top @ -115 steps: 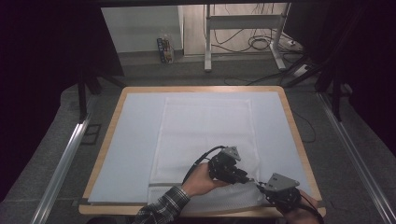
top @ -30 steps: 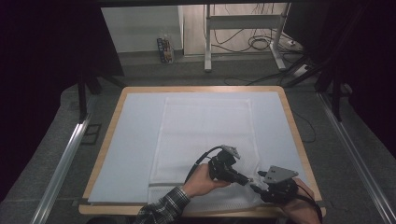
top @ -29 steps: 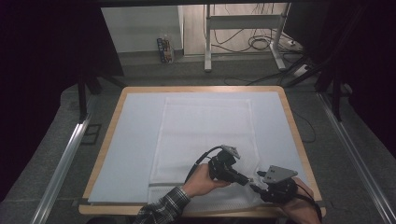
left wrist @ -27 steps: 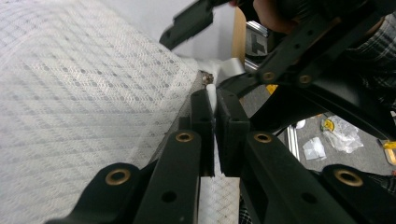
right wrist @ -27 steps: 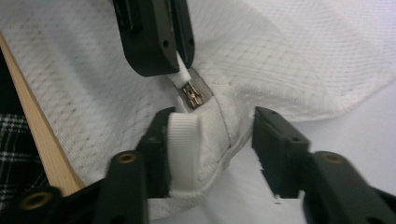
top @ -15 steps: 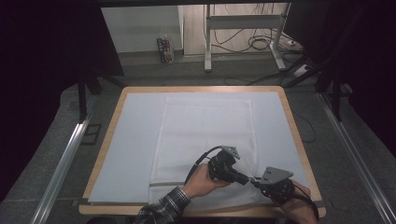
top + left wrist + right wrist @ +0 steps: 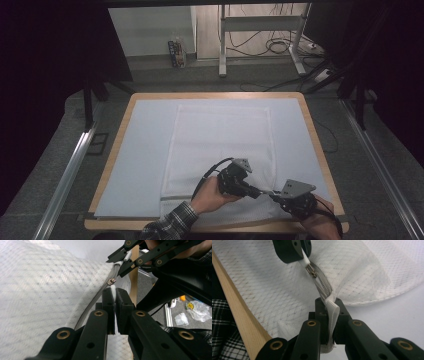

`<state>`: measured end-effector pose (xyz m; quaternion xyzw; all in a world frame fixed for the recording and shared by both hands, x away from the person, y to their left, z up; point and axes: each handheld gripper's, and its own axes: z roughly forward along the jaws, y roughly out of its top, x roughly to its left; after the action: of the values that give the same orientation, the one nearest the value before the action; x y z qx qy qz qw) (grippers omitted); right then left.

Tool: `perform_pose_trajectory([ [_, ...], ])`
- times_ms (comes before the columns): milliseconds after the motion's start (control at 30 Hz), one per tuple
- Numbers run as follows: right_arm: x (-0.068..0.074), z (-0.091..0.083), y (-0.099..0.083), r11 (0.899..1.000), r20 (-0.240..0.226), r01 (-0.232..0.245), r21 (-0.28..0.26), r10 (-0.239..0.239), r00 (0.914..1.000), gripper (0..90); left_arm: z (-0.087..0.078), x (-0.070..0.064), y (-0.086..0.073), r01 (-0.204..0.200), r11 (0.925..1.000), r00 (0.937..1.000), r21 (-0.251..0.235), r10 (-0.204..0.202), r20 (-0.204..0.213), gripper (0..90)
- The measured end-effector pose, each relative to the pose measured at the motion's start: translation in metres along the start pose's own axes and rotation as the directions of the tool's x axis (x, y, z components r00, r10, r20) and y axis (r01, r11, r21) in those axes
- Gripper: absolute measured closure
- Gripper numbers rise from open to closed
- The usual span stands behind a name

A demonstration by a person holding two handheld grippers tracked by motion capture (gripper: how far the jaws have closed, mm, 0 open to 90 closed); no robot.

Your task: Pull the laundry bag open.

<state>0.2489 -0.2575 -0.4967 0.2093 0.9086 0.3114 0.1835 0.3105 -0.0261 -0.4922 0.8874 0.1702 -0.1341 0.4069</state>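
Note:
A white mesh zipper bag (image 7: pixel 220 145) lies flat on the pale mat, its zipper along the near edge. In the left gripper view my left gripper (image 7: pixel 114 293) is shut on the white pull tab of the metal zipper slider (image 7: pixel 111 281). The grey zipper tape (image 7: pixel 95 302) runs back along the mesh. My right gripper (image 7: pixel 331 303) is shut on a white fabric tab (image 7: pixel 332 311) at the zipper's end, with the slider (image 7: pixel 312 271) just beyond it. In the high view the left gripper (image 7: pixel 259 192) and right gripper (image 7: pixel 275 196) meet tip to tip near the bag's near right corner.
The wooden table edge (image 7: pixel 215 226) runs close under both hands, and shows beside the right gripper (image 7: pixel 239 315). A pale mat (image 7: pixel 145 150) covers the tabletop. A checked sleeve (image 7: pixel 170 225) enters from below. Metal rails (image 7: pixel 70 170) flank the table.
The right gripper has drifted a little up and left toward the left gripper since the oldest frame. The left hand has stayed in place.

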Motion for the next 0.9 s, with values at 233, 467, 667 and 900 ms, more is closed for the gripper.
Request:
perform_pose_trajectory([
  [233,0.0,0.001,0.0,1.0,-0.01,-0.007,0.006,0.007,0.9999,84.1,-0.004,0.001,-0.006,0.0,1.0,1.0,-0.002,0.0,-0.009,87.5],
  [467,0.001,0.001,0.0,1.0,-0.018,-0.01,0.006,0.01,0.9998,84.1,-0.005,-0.001,-0.008,0.001,1.0,0.9999,-0.008,-0.001,-0.014,87.5],
  [667,0.0,0.001,-0.001,1.0,-0.021,-0.013,0.01,0.013,0.9997,84.1,-0.007,0.0,-0.011,0.006,1.0,0.9998,-0.005,-0.006,-0.017,87.5],
  [900,0.001,0.001,-0.001,1.0,-0.027,-0.016,0.006,0.016,0.9995,84.0,-0.009,0.0,-0.012,0.004,1.0,0.9998,-0.003,-0.004,-0.02,87.5],
])
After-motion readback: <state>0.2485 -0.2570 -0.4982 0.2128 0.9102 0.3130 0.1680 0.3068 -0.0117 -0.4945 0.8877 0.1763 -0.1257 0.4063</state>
